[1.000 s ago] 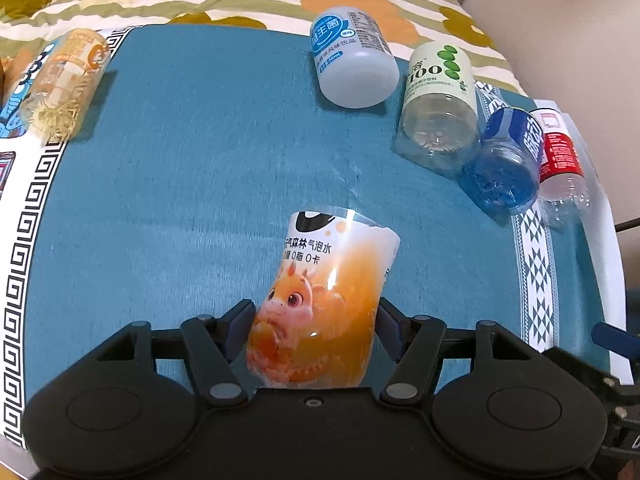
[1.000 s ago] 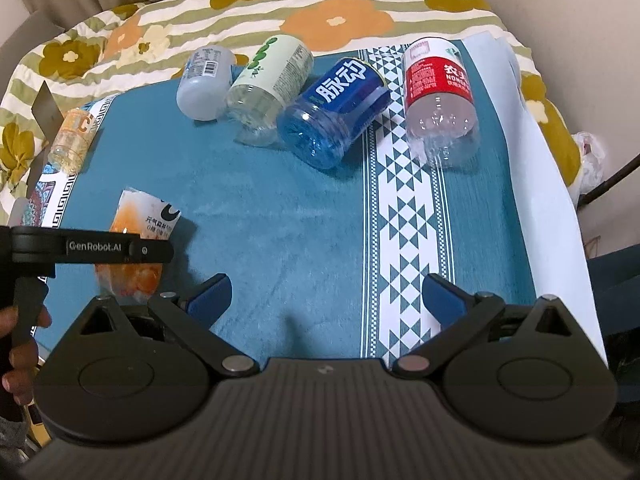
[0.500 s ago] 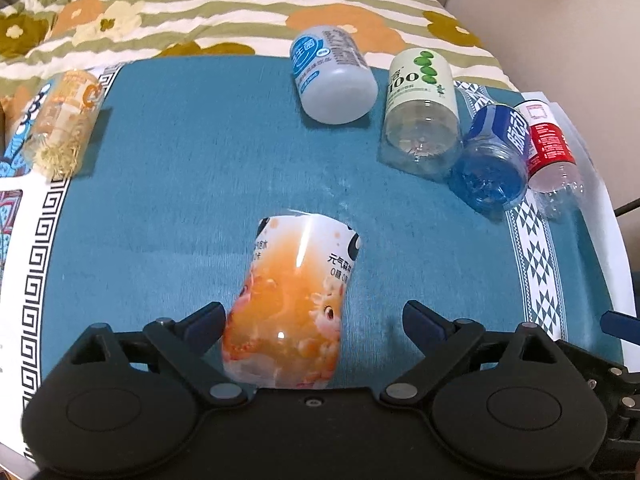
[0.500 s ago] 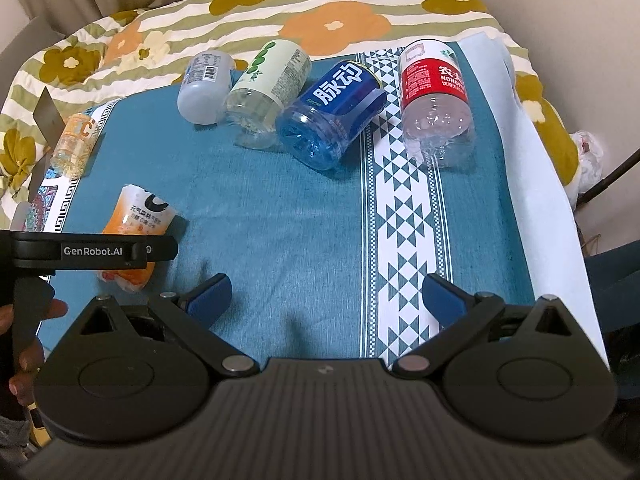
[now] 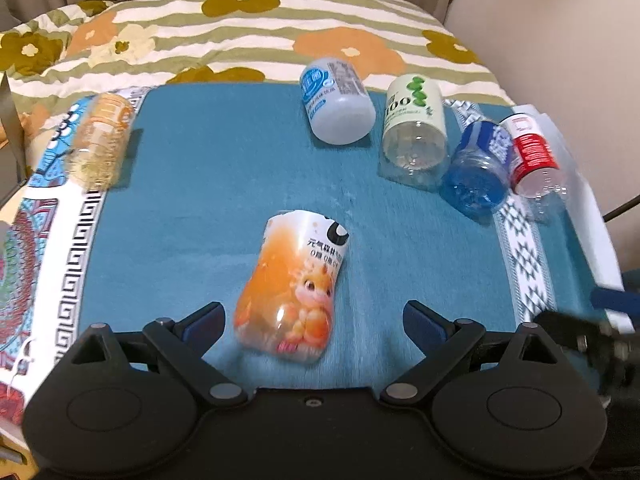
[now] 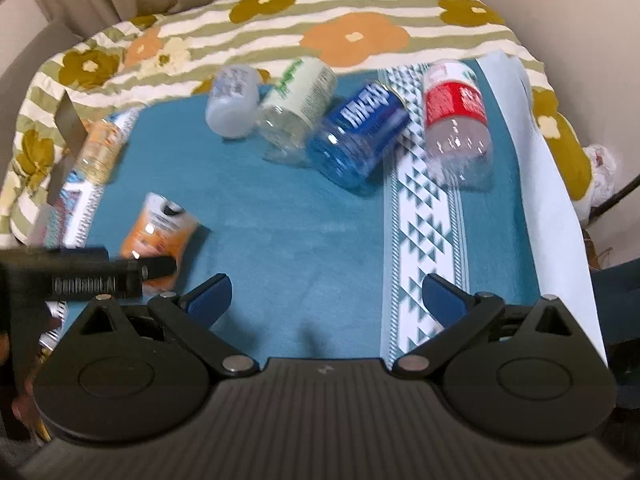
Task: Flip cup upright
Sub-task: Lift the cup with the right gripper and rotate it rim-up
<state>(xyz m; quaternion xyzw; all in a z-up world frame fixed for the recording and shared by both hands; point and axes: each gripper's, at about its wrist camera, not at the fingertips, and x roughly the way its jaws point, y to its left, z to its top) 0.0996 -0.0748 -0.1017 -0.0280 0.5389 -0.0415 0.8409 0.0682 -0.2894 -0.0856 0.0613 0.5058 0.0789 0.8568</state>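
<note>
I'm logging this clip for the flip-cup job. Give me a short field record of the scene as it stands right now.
surface: teal cloth over a floral blanket
orange cup: standing on the cloth, not gripped
left tongs: open, cup between the fingers but nearer the left one
right tongs: open, empty
far row: white cup, green-label cup, blue cup, red-label cup, all on their sides

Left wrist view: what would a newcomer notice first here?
The orange cup with a cartoon dragon lies on its side on the teal cloth, between the open jaws of the left gripper. Behind it, to the right, lies a row of four cut bottles.
</note>
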